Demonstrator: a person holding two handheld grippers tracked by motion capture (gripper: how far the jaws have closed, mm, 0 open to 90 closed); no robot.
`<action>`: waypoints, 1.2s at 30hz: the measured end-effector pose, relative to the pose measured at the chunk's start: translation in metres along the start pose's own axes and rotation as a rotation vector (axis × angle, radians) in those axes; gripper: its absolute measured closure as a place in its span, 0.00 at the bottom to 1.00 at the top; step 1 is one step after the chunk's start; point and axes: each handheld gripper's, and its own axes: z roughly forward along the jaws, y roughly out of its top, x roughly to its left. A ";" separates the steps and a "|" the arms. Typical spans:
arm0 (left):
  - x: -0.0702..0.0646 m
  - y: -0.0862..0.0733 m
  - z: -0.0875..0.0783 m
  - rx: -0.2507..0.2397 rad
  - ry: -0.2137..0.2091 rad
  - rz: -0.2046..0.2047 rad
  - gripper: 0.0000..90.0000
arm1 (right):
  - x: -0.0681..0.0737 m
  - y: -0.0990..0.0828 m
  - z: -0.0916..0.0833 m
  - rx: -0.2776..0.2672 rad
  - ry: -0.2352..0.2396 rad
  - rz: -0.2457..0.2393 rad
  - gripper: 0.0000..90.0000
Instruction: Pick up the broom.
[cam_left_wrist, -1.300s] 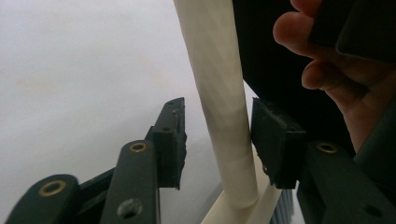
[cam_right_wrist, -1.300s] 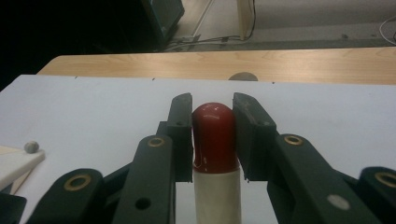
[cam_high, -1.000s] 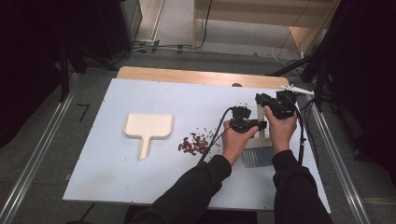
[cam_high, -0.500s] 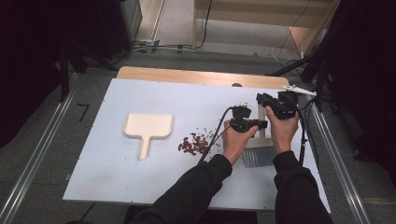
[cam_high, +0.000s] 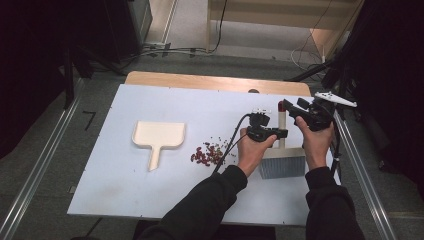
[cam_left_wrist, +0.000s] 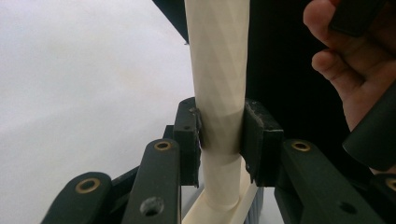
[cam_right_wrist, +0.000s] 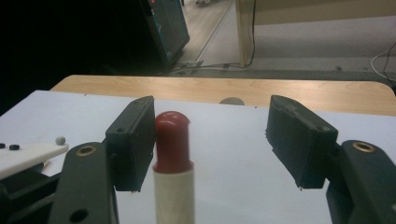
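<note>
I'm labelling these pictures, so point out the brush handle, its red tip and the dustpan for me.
brush handle (cam_left_wrist: 217, 70), left gripper view, on the cream shaft above the fingers.
red tip (cam_right_wrist: 172, 140), right gripper view, on the middle of the rounded cap.
dustpan (cam_high: 159, 135), high view, on the flat pan.

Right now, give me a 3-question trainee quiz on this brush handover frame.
1. True or false: the left hand-held gripper is clamped on the brush handle.
2. The right hand-held gripper is: A) shut on the red handle tip, B) open with the tip between its jaws, C) holding the dustpan.
3. What lies between the dustpan and the brush head on the table?

Key: 1 true. 2 B; its jaws have just been opening, and the tip sits close to one jaw, well clear of the other. 3 a small pile of dark red bits.
</note>
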 end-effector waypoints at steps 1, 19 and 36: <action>0.000 0.000 0.000 0.002 -0.002 0.004 0.79 | -0.003 -0.001 -0.003 -0.004 0.002 0.002 0.35; -0.001 0.008 -0.006 0.024 -0.015 0.055 0.79 | -0.039 -0.034 -0.025 0.048 0.014 -0.013 0.32; 0.000 0.028 -0.014 0.036 -0.003 0.153 0.80 | -0.034 -0.058 -0.027 0.094 0.096 -0.049 0.33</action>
